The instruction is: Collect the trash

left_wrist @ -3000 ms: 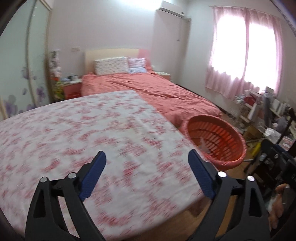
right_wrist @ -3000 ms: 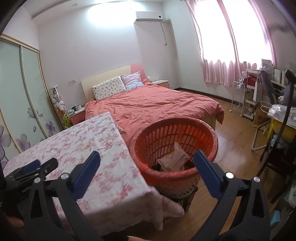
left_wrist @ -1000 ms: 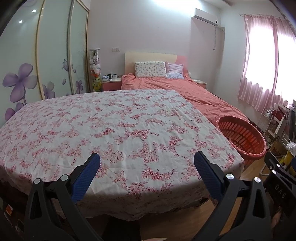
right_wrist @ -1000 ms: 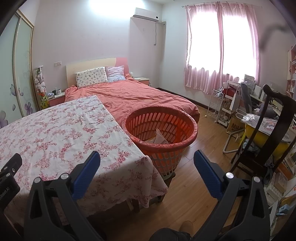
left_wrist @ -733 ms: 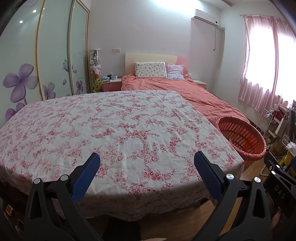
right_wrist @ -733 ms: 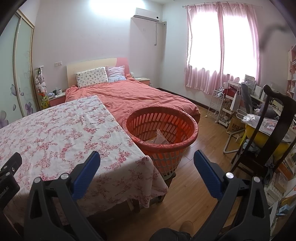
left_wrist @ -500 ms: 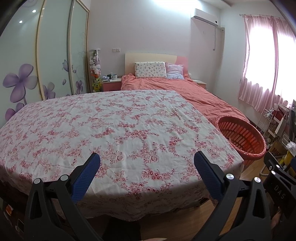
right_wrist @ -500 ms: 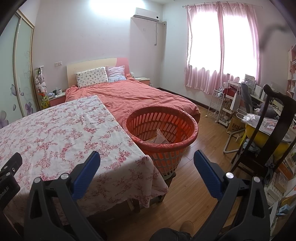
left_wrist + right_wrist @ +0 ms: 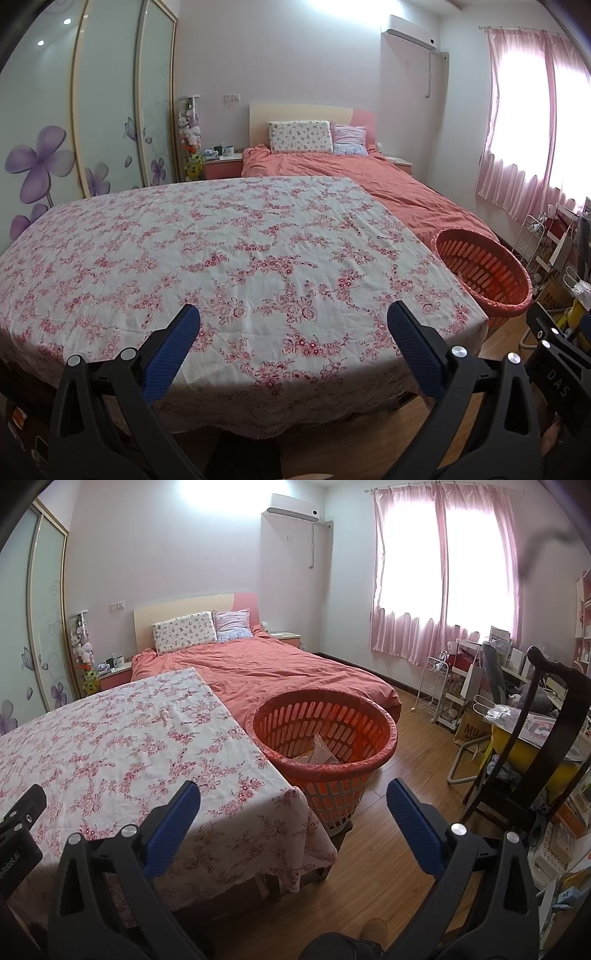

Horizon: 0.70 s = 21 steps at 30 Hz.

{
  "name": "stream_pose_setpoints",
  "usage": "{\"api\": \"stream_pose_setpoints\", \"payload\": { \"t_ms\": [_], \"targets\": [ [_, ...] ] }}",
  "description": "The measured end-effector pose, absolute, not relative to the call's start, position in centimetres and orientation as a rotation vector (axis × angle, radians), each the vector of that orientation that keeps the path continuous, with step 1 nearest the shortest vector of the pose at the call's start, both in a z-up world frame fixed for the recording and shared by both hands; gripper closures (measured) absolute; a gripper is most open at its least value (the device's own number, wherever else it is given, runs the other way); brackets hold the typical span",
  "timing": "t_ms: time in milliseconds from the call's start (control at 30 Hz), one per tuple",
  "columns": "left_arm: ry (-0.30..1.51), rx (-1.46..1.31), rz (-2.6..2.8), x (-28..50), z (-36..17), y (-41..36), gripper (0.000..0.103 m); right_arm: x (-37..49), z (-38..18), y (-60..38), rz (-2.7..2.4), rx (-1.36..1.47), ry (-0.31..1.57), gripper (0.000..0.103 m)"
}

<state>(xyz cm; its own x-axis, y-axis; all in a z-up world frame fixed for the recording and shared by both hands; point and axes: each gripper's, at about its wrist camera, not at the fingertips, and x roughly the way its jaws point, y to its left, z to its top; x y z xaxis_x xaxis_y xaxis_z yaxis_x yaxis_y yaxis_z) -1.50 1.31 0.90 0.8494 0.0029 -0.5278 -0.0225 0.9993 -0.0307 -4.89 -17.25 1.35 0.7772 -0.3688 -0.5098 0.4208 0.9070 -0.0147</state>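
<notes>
both grippers' jaws gape apart; slotted red basket [image 9: 321, 738] holds pale crumpled trash [image 9: 319, 751]

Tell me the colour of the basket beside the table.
Orange-red, with slotted sides; the basket shows best in the right wrist view.

Basket [image 9: 321, 738] contents half hidden

We can read the letters "DAS" on the black right gripper [image 9: 557, 373] body at the edge of the left wrist view. In the right wrist view we read "Robot.AI", its start cut off, on the black left gripper [image 9: 16, 843] body, and "MUJ" on a brown cardboard box [image 9: 470, 732] by the desk.
</notes>
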Motion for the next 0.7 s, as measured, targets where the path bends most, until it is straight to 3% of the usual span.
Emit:
{"api": "stream_pose_setpoints", "payload": {
  "t_ms": [700],
  "targets": [
    [0.56,-0.036,0.014,-1.43,0.81,1.31,0.003,-4.9,1.35,-17.11,-0.426,0.104,0.533,0.004]
  ]
}}
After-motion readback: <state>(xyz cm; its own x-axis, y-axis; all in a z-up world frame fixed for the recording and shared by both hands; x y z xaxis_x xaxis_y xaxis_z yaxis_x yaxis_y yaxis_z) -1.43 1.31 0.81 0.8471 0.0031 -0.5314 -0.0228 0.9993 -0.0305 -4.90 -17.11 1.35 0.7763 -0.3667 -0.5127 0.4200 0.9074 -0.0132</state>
